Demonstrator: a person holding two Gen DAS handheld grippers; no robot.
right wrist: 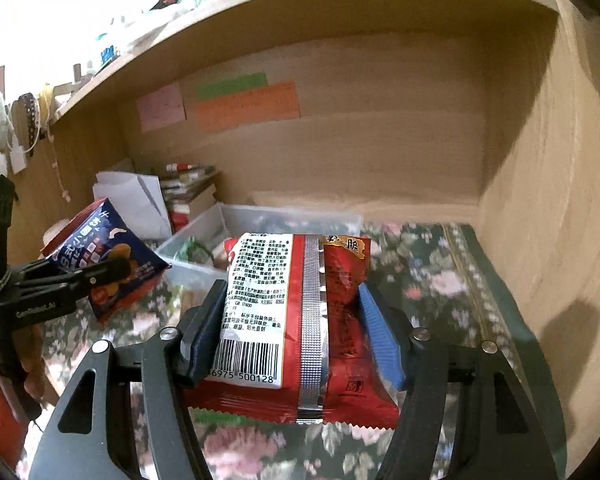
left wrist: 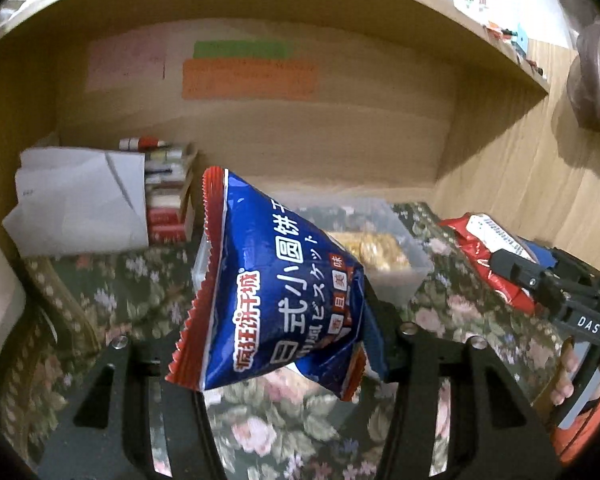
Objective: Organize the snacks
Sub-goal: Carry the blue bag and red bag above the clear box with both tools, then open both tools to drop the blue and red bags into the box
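Note:
My left gripper [left wrist: 300, 344] is shut on a blue biscuit packet [left wrist: 276, 288] with red crimped ends, held up above the floral cloth; the packet also shows in the right wrist view [right wrist: 100, 264]. My right gripper [right wrist: 292, 336] is shut on a red snack packet [right wrist: 300, 320], its white label and barcode facing the camera; that packet also shows at the right of the left wrist view [left wrist: 488, 256]. A clear plastic bin [left wrist: 404, 276] with snacks inside sits just behind both packets, also in the right wrist view [right wrist: 204, 232].
All of it sits inside a wooden shelf bay with a back wall [right wrist: 340, 152] and a right side panel [right wrist: 548, 200]. White folded paper [left wrist: 80, 200] and a stack of small boxes [left wrist: 168, 192] stand at the back left. A floral cloth [right wrist: 440, 288] covers the surface.

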